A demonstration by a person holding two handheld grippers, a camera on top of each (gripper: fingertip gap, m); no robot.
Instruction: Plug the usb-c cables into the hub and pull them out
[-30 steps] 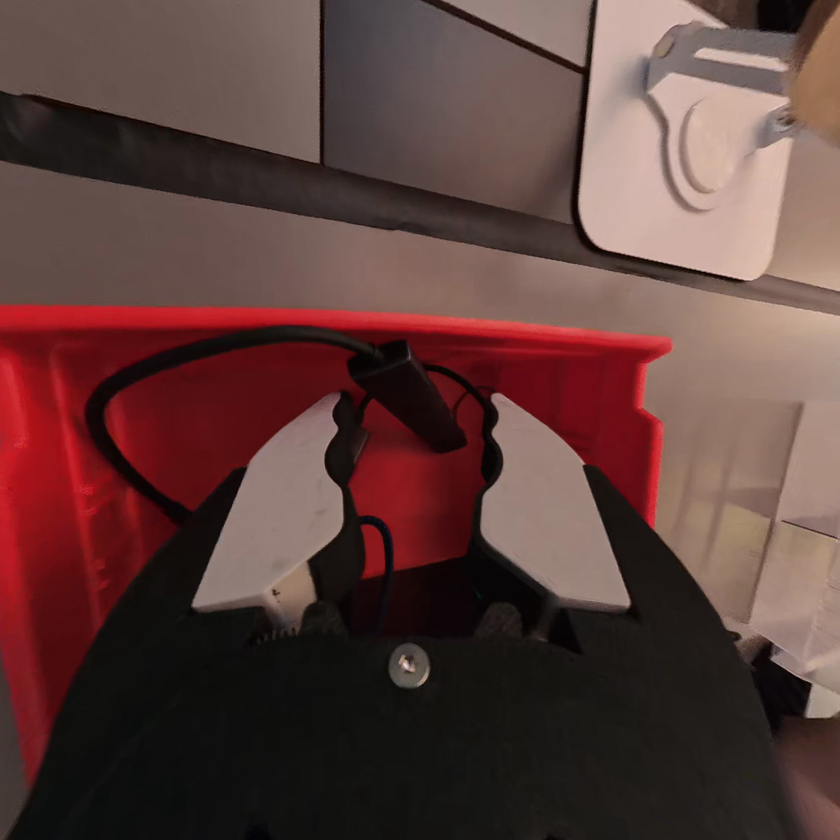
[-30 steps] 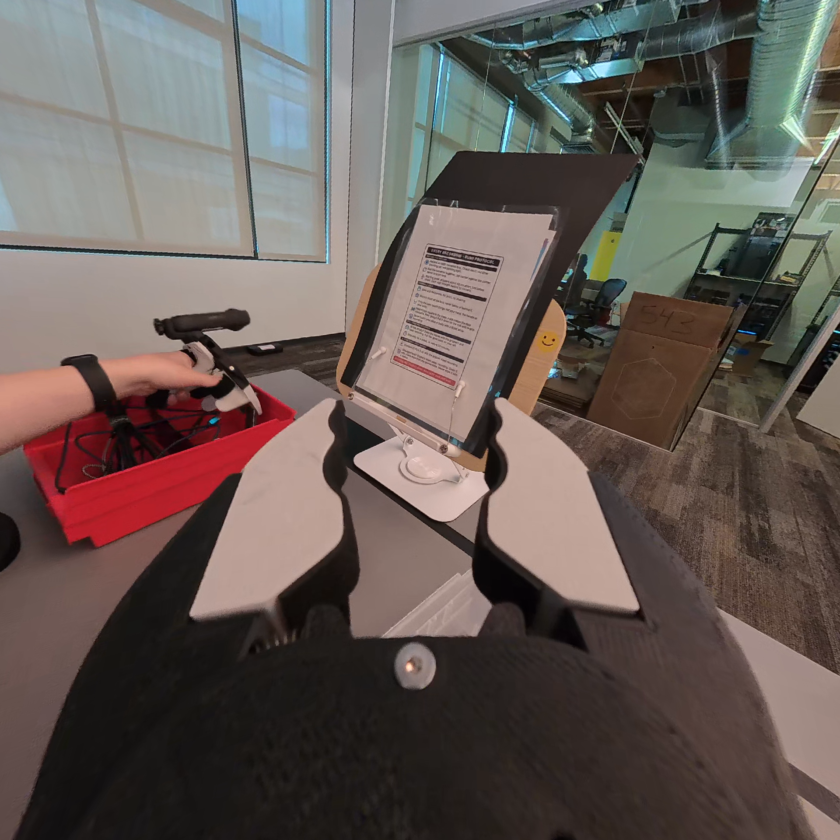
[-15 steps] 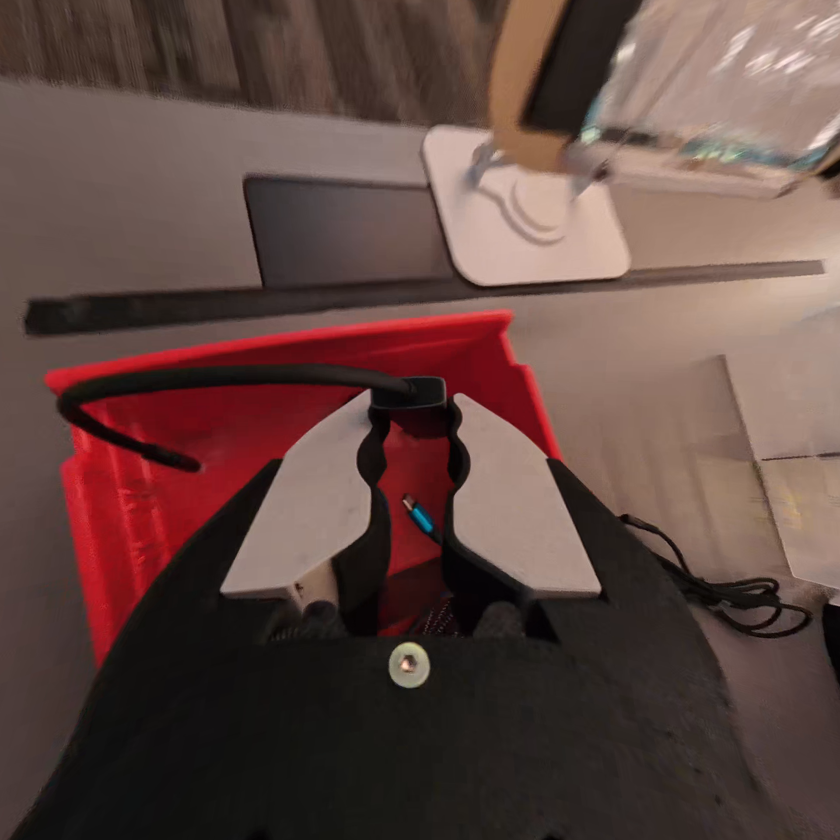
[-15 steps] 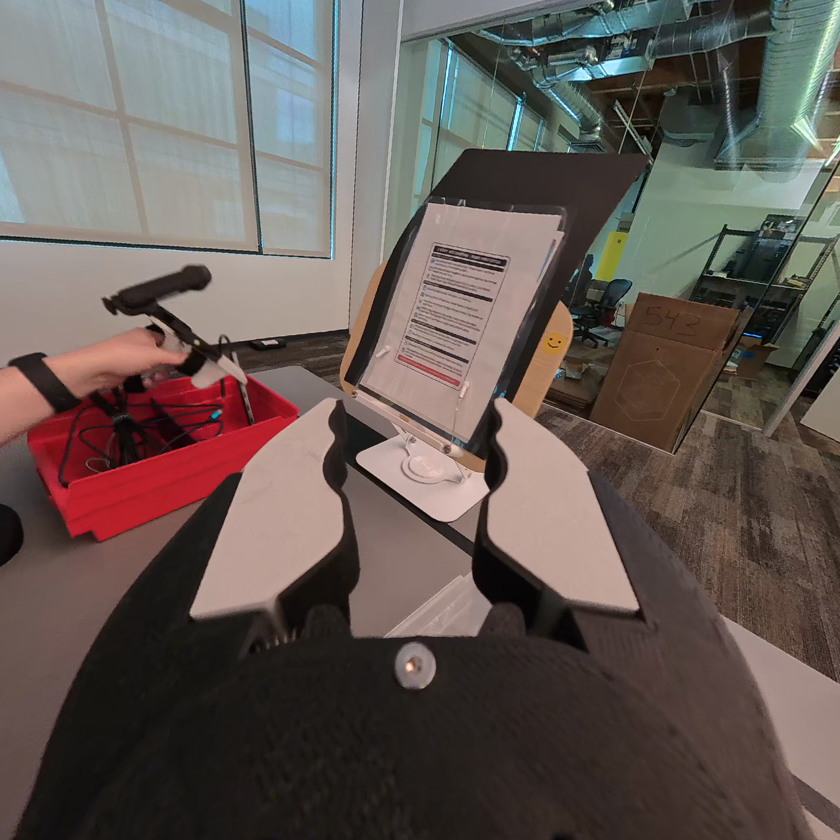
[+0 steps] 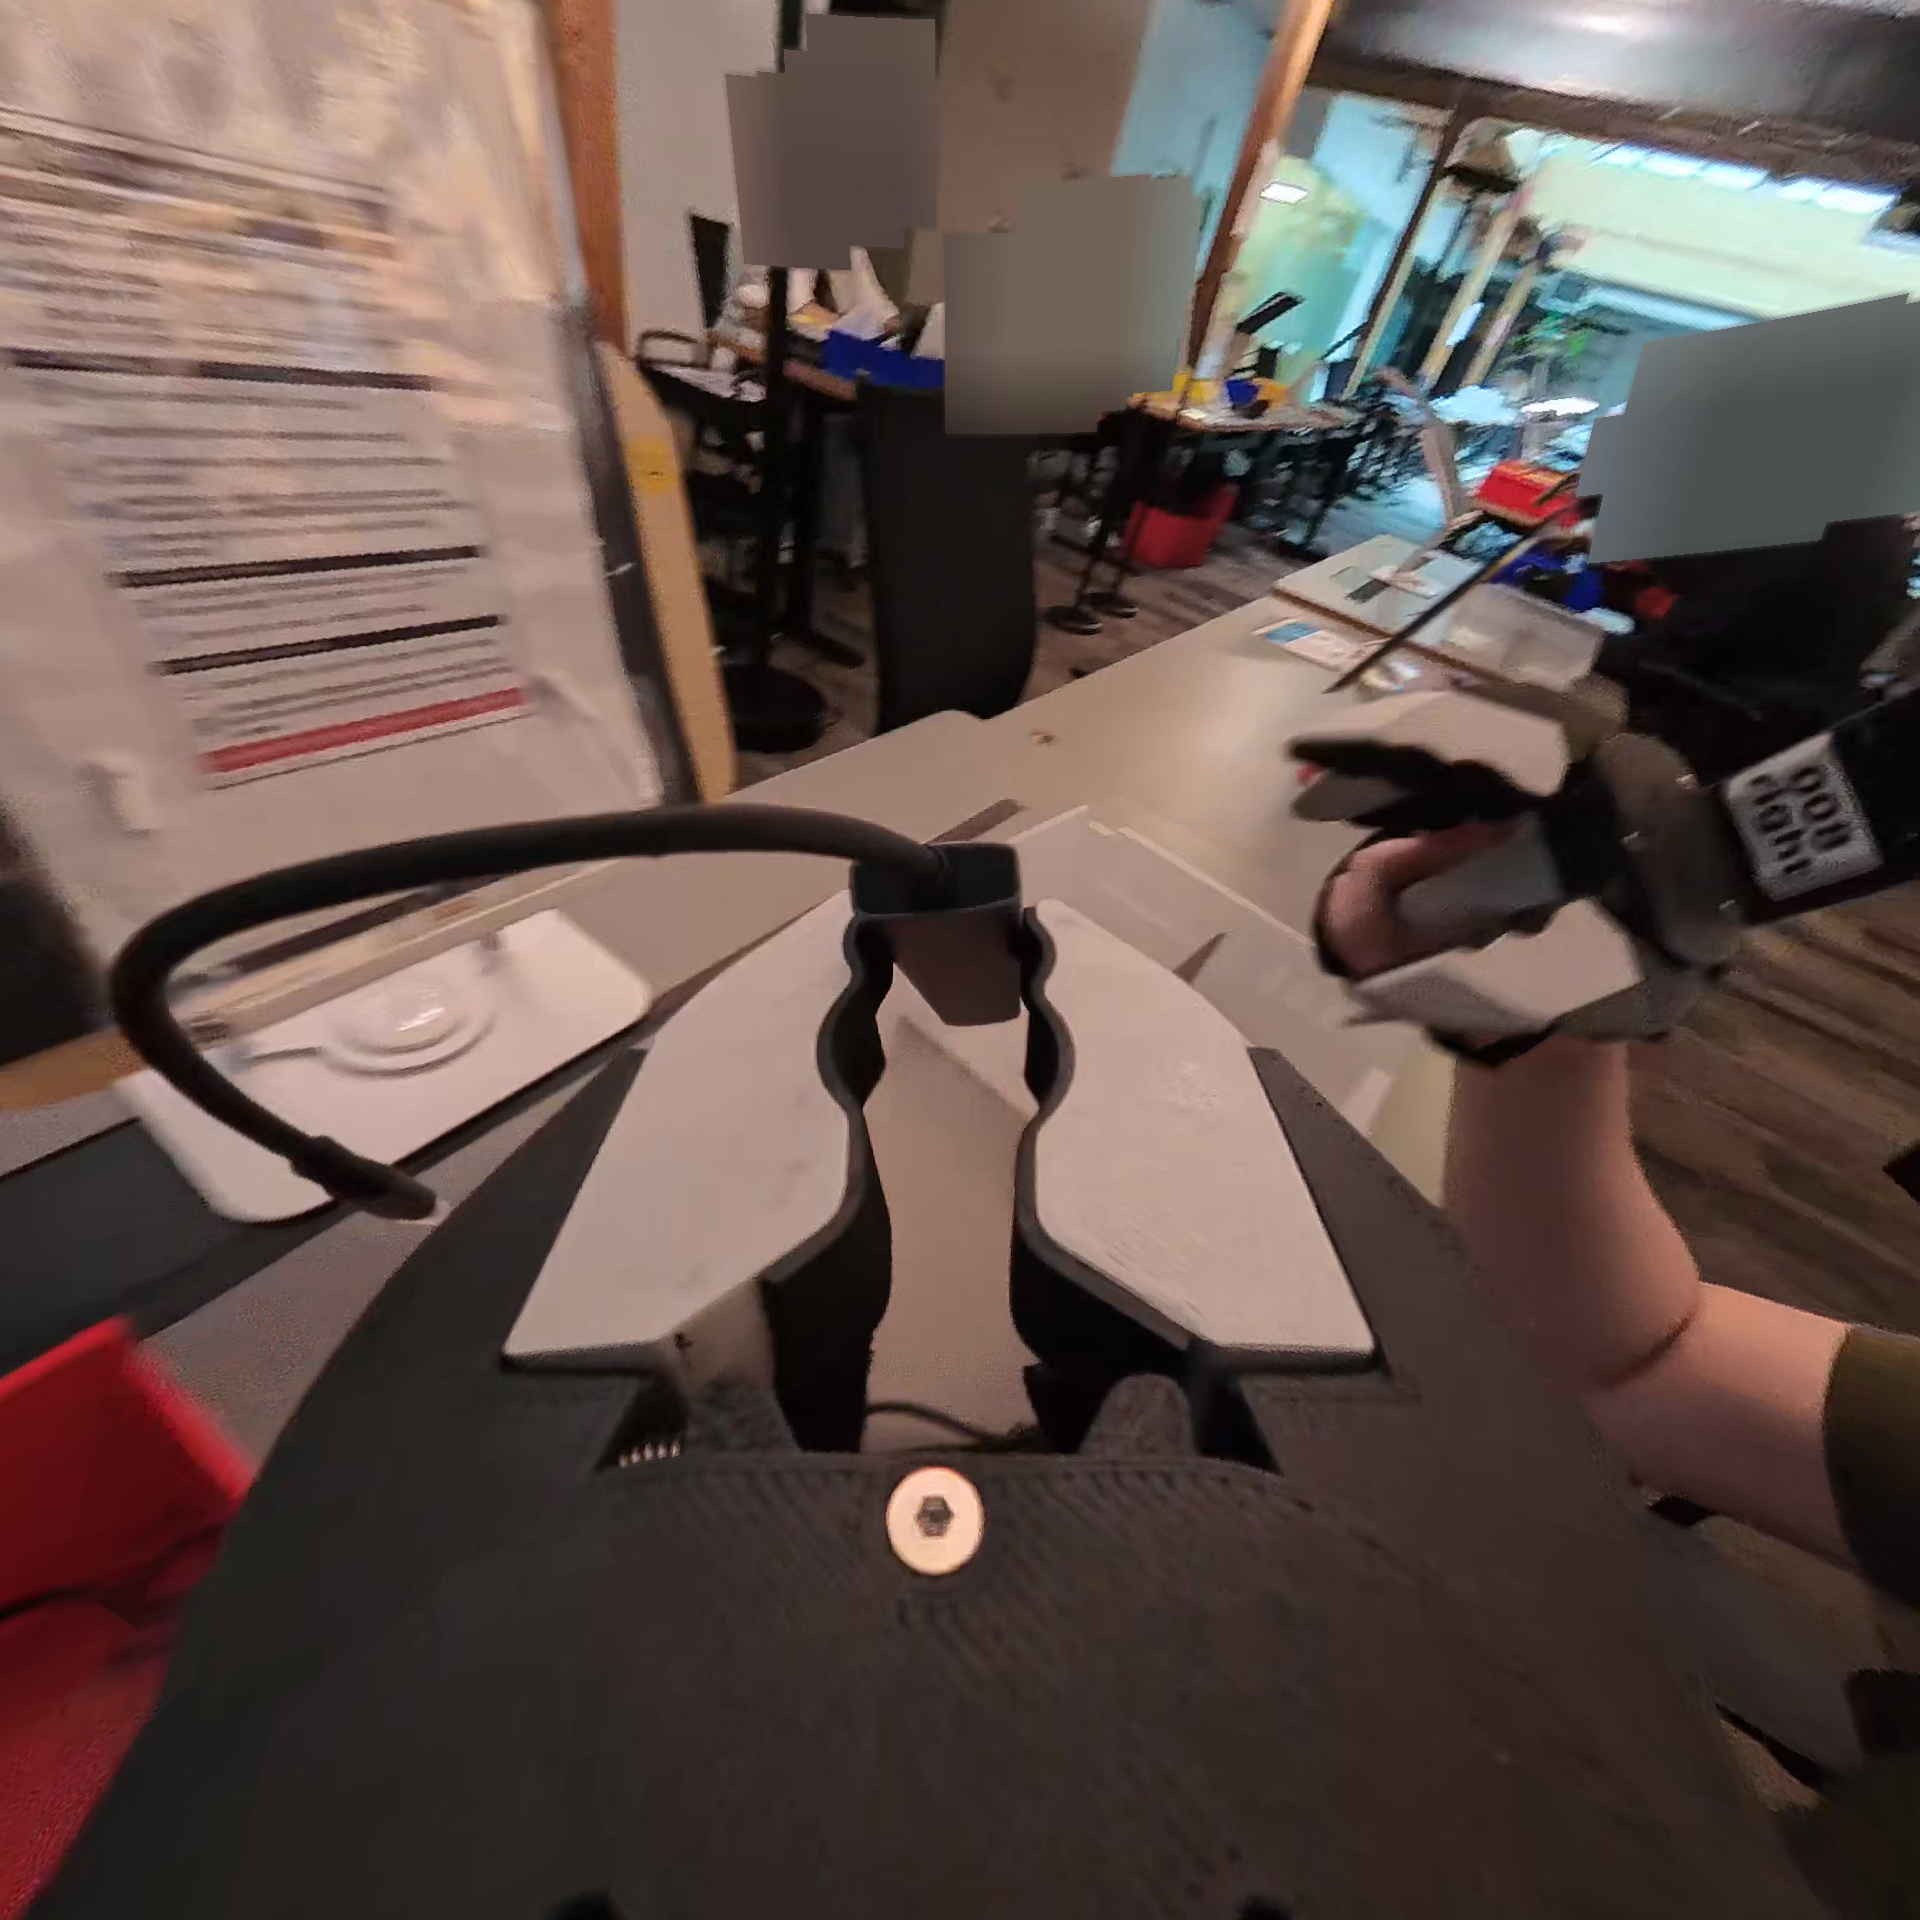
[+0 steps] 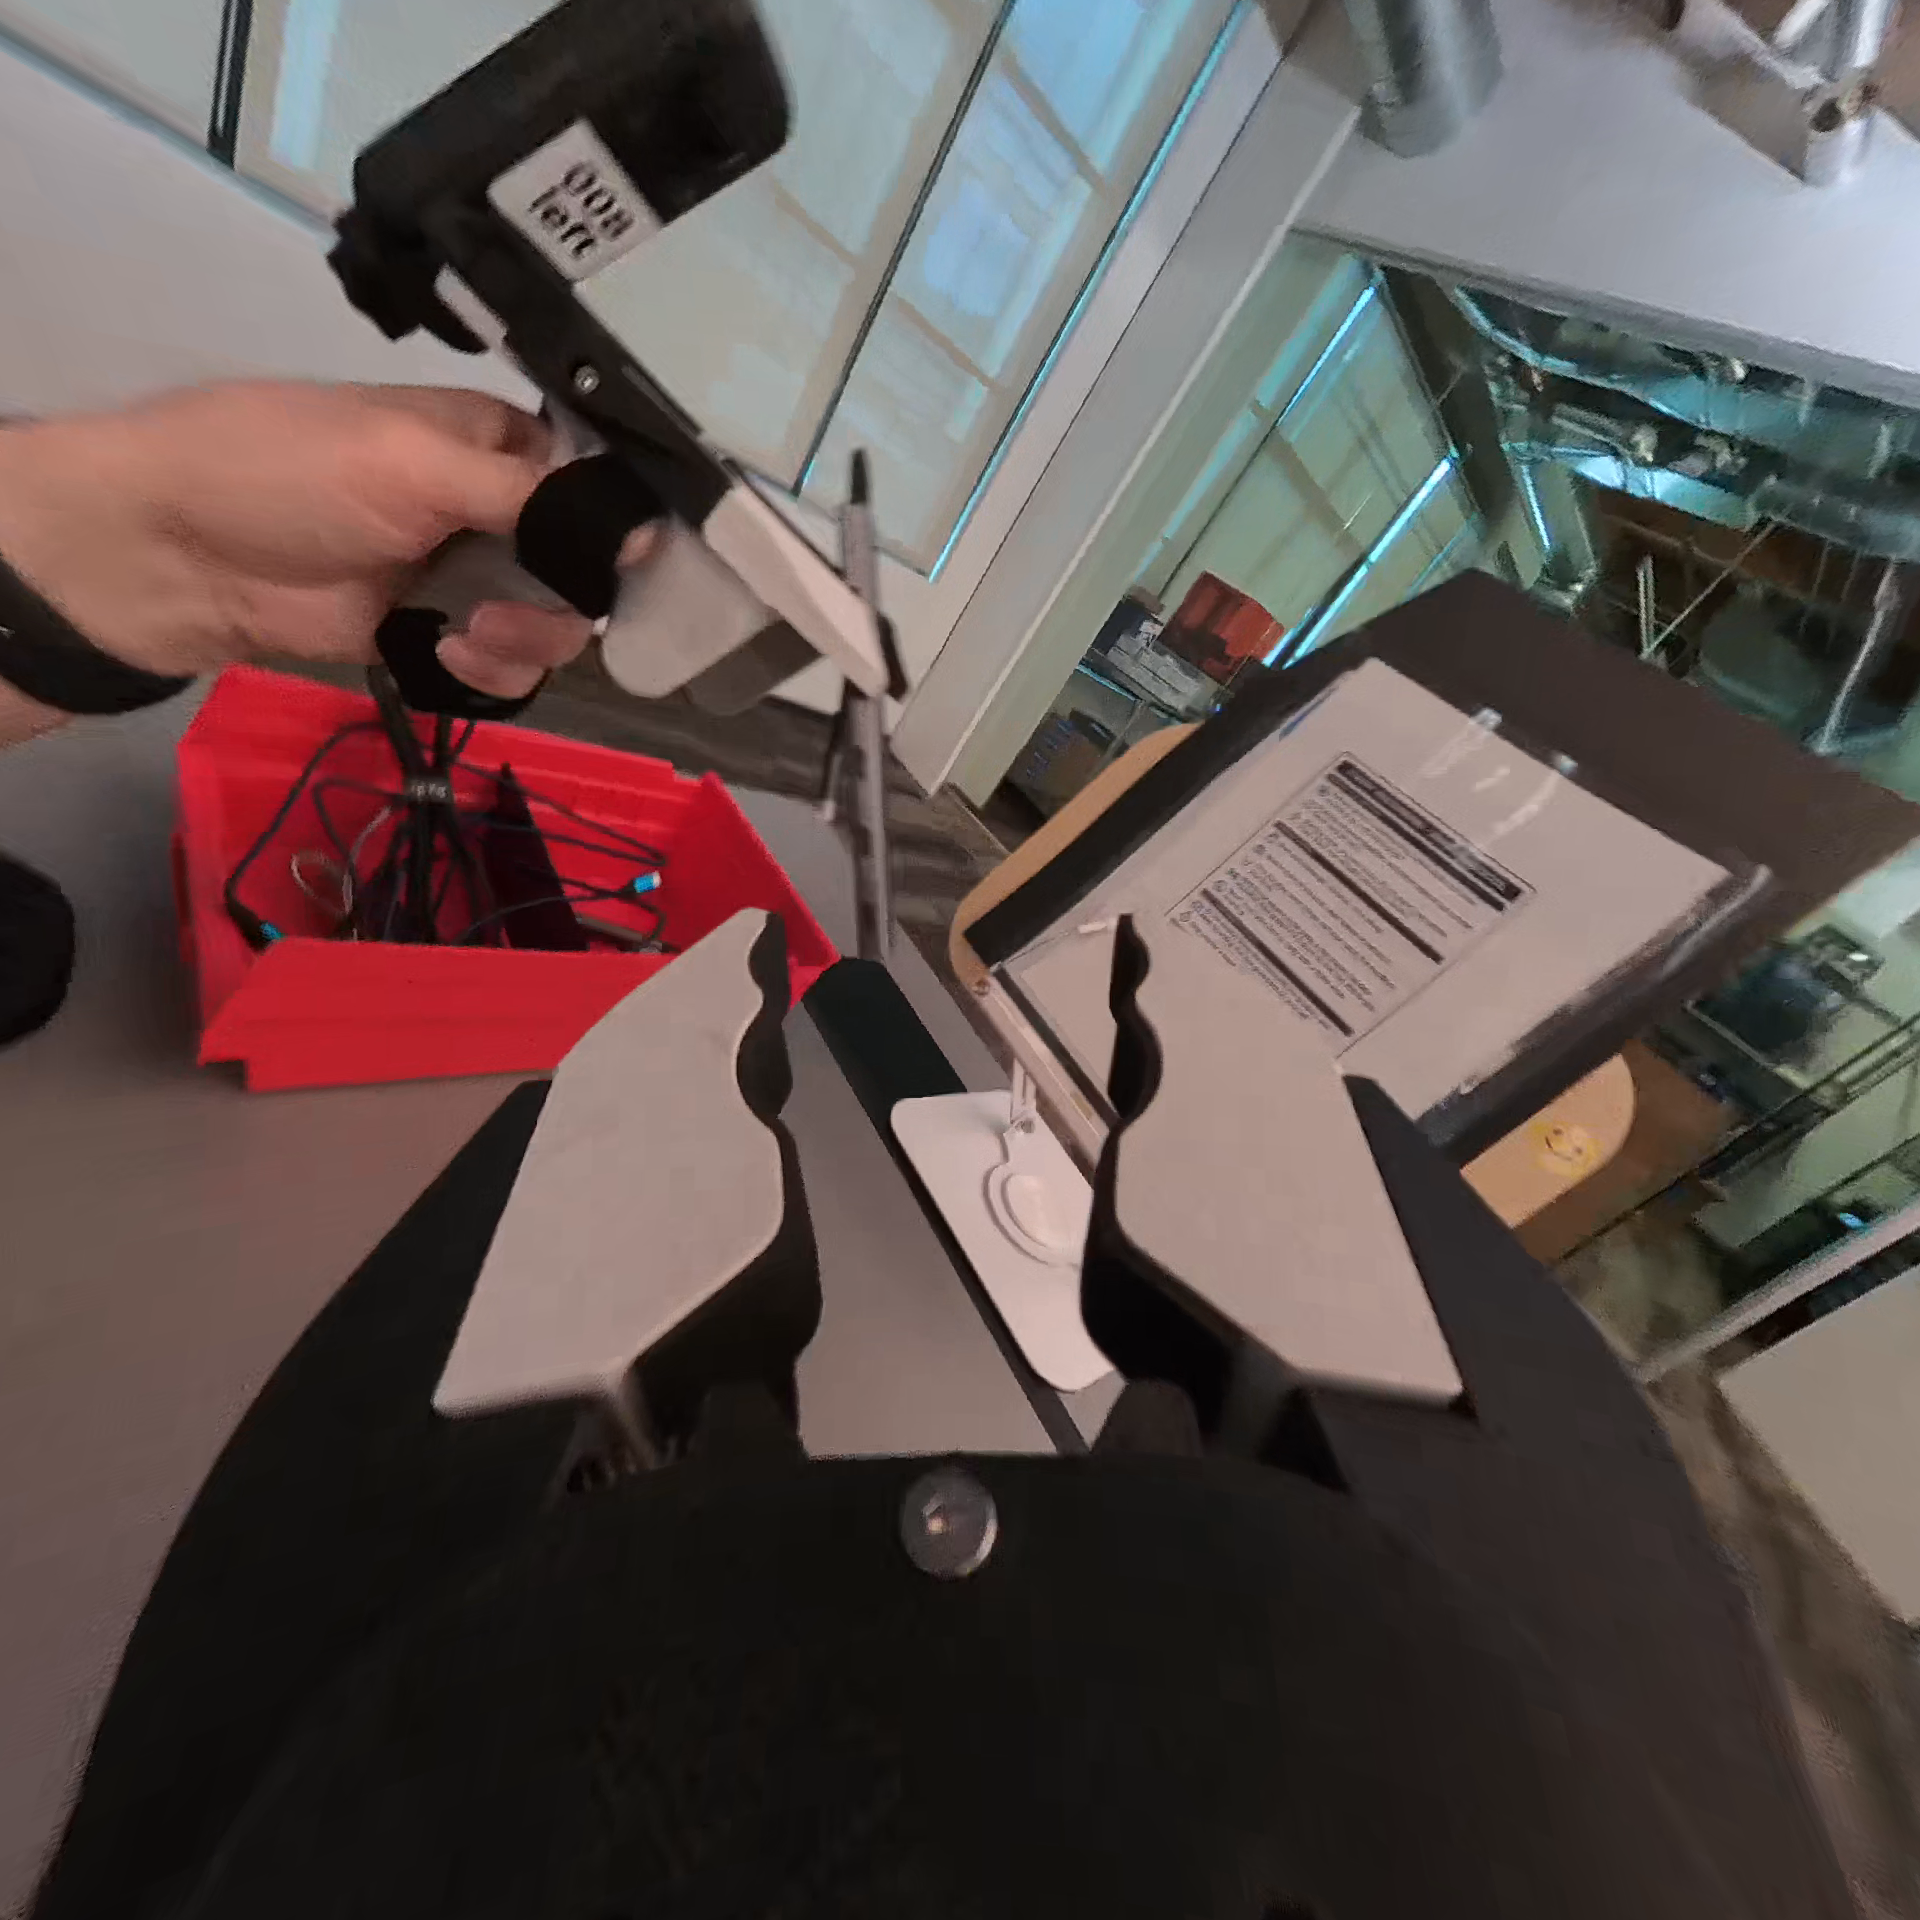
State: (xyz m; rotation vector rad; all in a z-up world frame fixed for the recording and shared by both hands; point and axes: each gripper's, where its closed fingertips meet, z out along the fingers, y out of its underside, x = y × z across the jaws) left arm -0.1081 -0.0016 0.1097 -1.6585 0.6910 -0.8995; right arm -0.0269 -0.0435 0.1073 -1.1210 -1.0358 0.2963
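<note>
My left gripper [image 5: 940, 935] is shut on a black hub [image 5: 951, 961] and holds it in the air above the grey table [image 5: 1195, 727]. The hub's short black cable [image 5: 312, 894] arcs out to the left and hangs free. In the right wrist view the left gripper [image 6: 873, 665] is high at the upper left, and the hub [image 6: 871, 810] hangs from it edge-on. My right gripper [image 6: 945, 956] is open and empty, and also shows in the left wrist view [image 5: 1330, 894], to the right of the hub. Several black USB-C cables [image 6: 447, 862] lie tangled in a red bin [image 6: 416, 1008].
A document stand [image 6: 1351, 914] on a white base [image 6: 997, 1195] is on the table behind the grippers, and it also shows in the left wrist view [image 5: 260, 468]. The red bin's corner [image 5: 83, 1507] is below my left gripper. White sheets [image 5: 1143, 883] lie on the table. My hands' fingertips stand some 11 cm from each other.
My left gripper closed on the hub, lifted it out of the red bin and swung up towards the right gripper. My right gripper tilted and moved closer to the left, still open.
</note>
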